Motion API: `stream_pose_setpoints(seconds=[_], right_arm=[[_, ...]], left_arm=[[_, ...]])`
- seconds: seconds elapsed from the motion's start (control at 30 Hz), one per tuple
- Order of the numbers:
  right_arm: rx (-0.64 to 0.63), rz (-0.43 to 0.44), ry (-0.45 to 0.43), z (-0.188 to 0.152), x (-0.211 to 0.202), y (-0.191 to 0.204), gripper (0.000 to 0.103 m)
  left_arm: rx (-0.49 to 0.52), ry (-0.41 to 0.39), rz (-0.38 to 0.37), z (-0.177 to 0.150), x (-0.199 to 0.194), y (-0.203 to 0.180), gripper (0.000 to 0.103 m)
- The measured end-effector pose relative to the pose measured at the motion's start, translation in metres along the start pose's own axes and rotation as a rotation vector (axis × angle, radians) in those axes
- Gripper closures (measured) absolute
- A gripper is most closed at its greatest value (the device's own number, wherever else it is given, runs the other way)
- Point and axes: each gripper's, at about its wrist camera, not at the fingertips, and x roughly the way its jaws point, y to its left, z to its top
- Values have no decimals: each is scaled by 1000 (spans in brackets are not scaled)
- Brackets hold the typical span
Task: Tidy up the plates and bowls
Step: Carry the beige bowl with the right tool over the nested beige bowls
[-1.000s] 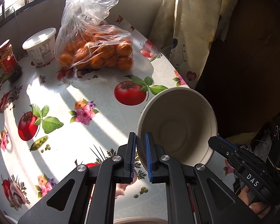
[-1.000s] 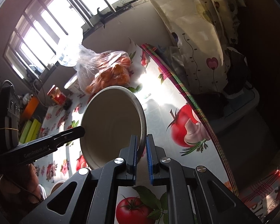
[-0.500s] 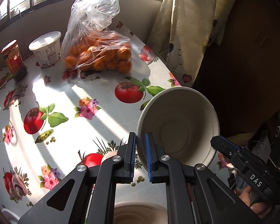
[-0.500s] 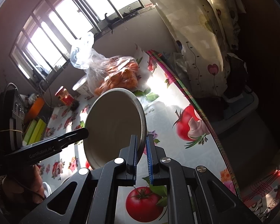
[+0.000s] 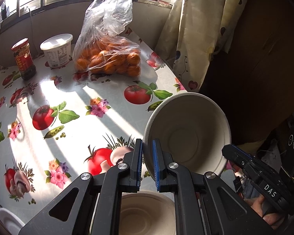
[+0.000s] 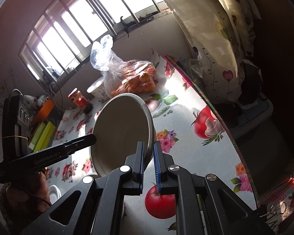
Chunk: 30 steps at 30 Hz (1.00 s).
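A beige paper bowl [image 5: 188, 137] is held tilted in the air above the table, gripped on opposite sides of its rim. My left gripper [image 5: 147, 156] is shut on its left rim. My right gripper [image 6: 148, 156] is shut on the other rim of the same bowl [image 6: 121, 133]. The right gripper's arm shows at the bowl's right in the left wrist view [image 5: 250, 168]. A second beige bowl [image 5: 147, 213] sits on the table below, partly hidden by my left gripper. A white plate [image 5: 7, 221] lies at the table's near left corner.
A bag of oranges [image 5: 107, 56], a white tub [image 5: 56, 50] and a red-lidded jar [image 5: 23, 58] stand at the far side of the fruit-print table [image 5: 58, 98]. A curtain [image 5: 201, 29] hangs past the right table edge.
Both grippers have lifted the bowl and drawn it back toward me. The second bowl on the table has come into view below my left gripper.
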Motion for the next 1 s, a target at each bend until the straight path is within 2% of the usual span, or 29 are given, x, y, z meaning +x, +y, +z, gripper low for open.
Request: stream_pose_setpoints(seconds=[1.0], right_arm=[[-41, 71, 32, -32, -11, 35, 93]], left_arm=[[-69, -32, 10, -46, -42, 29, 92]])
